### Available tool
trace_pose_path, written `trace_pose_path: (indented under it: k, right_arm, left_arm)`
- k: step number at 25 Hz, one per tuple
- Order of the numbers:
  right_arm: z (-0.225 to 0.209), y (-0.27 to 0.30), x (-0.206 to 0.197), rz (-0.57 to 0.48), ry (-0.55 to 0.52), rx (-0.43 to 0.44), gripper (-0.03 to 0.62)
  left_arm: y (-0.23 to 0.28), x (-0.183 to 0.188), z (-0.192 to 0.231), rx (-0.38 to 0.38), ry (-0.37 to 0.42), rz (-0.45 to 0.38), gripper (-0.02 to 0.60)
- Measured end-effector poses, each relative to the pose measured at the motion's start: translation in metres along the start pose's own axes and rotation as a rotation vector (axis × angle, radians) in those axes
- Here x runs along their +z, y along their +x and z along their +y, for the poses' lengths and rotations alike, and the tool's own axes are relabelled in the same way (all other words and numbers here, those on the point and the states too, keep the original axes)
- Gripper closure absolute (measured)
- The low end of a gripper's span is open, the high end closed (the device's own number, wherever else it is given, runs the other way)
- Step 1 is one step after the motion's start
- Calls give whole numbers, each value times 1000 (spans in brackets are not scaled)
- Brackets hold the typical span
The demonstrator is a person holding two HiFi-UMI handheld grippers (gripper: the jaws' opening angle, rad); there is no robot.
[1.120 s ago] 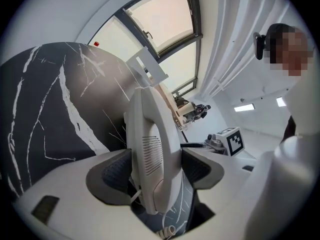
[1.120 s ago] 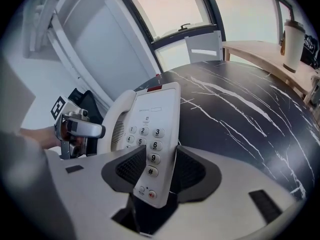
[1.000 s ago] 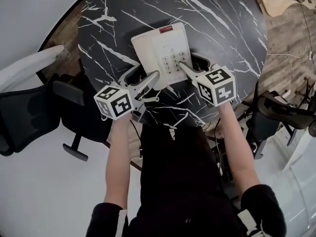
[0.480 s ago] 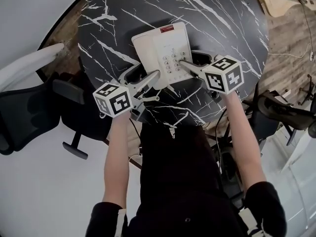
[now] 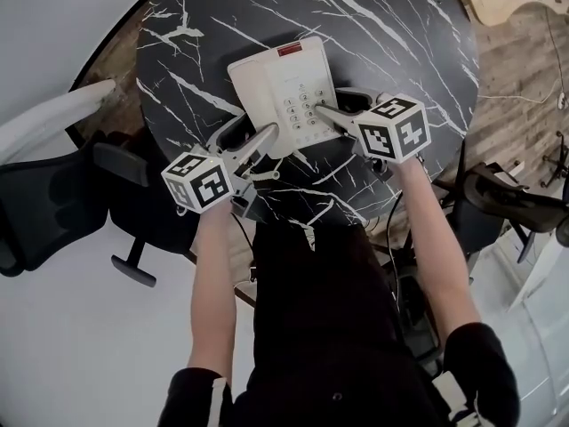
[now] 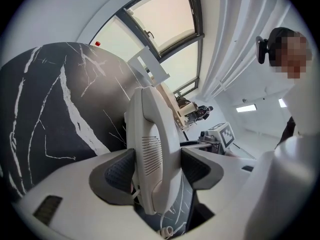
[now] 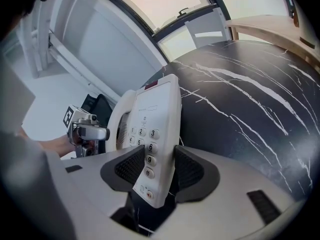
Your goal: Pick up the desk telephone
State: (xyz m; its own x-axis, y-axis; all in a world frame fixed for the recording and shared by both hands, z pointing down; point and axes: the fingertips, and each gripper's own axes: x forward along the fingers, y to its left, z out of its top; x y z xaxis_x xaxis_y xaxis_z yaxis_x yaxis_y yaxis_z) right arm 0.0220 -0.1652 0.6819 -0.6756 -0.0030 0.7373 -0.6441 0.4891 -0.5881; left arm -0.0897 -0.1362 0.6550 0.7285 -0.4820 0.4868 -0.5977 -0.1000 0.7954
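Tongs, both: you have one pair on each long side of the desk telephone [image 5: 286, 96], which lies straight ahead of you between them. Both pairs have just been closing, each with part of the telephone between its pads.
Bench: the telephone is on the black marbled top [image 5: 400, 34], at the part nearest you. I cannot tell whether it has left the surface.
Long axis: it runs away from you, with the far end leaning a little to your left. You hold it crosswise, near the end closest to you.
Nearer hand: neither, since each hand reaches its own side.
Left tongs [image 6: 157, 166]: the jaws stand wide but the pads bear on the handset [image 6: 152, 144], which fills the gap.
Right tongs [image 7: 154, 166]: these are clamped on the keypad edge, one pad on the key face by the lower keys [image 7: 150, 160], the other behind the body.
Coming move: my judgement is that you should raise both hands evenly, because your left grip sits on the handset, which may come off its cradle.
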Motion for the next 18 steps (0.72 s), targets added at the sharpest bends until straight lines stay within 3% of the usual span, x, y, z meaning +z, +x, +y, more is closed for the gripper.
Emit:
trace_pose_path:
  k: [9, 18]
  right_arm:
    - [3, -10, -10, -36, 72, 24, 393]
    - [13, -43, -31, -55, 83, 19, 393]
  left_arm:
    - [-4, 2, -16, 48, 9, -52, 291]
    - [-9, -15, -53, 61, 41, -53, 296]
